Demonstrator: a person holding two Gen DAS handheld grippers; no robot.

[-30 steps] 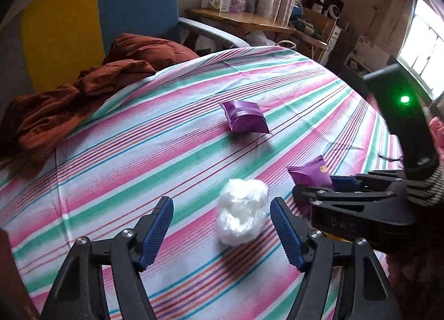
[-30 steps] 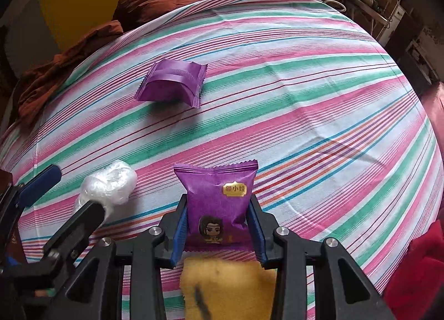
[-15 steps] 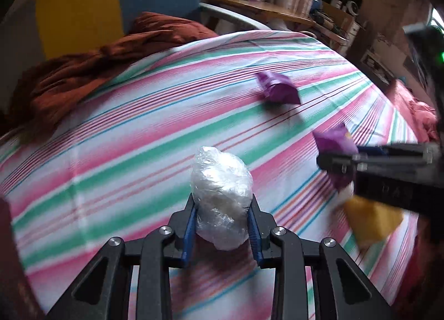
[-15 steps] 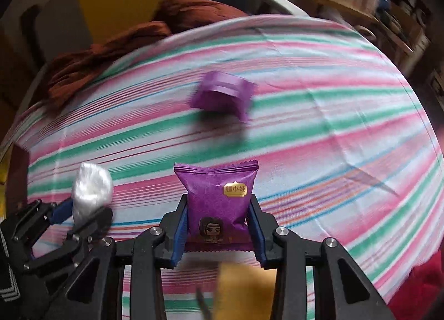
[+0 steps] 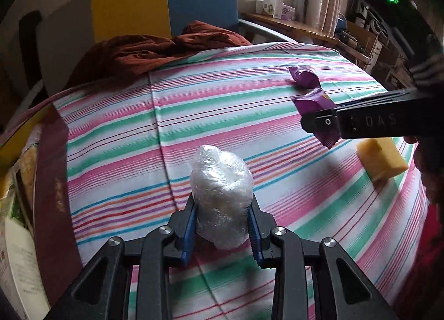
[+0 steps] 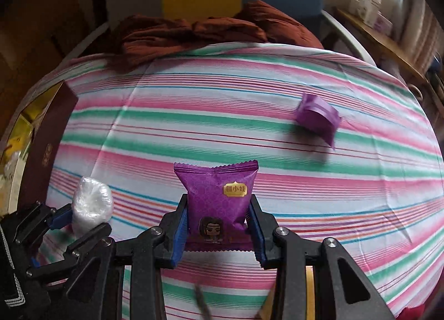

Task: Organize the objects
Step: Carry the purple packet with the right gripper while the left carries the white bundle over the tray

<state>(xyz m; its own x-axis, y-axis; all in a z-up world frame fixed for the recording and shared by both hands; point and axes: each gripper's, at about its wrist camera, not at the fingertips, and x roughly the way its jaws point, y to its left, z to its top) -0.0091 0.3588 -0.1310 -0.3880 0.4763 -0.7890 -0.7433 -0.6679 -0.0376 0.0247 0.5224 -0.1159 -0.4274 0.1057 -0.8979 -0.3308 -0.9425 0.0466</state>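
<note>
- Over striped tablecloth [image 5: 222,114], toward near edge: left gripper [image 5: 222,225] clenched on clear plastic wad [image 5: 222,195], blue pads [image 5: 190,225] pressing both sides, wad sticking up past fingertips and clear of the cloth.
- Same wad seen from right wrist cam at lower left [image 6: 91,206], pinched betw. the left tool's fingers.
- Right gripper [image 6: 217,228] clamped on purple snack packet [image 6: 219,198]; packet upright, gold label + cartoon figure facing cam, serrated top edge above fingertips, held off the cloth.
- From left cam, that packet [image 5: 313,103] pokes out both sides of the right tool, to the right of the wad.
- Second purple packet [image 5: 304,77] lying on cloth toward far right edge, well apart from both grippers; blurred in right cam [image 6: 317,117].
- Yellow sponge [image 5: 383,160] on cloth nr right edge, below right tool.
- Dark maroon box [image 5: 52,181] along left edge; contents hard to make out, prob. papers/packets.
- Rust-brown fabric [image 5: 155,50] bunched at far edge, against blue/yellow chair back [image 5: 166,0].
</note>
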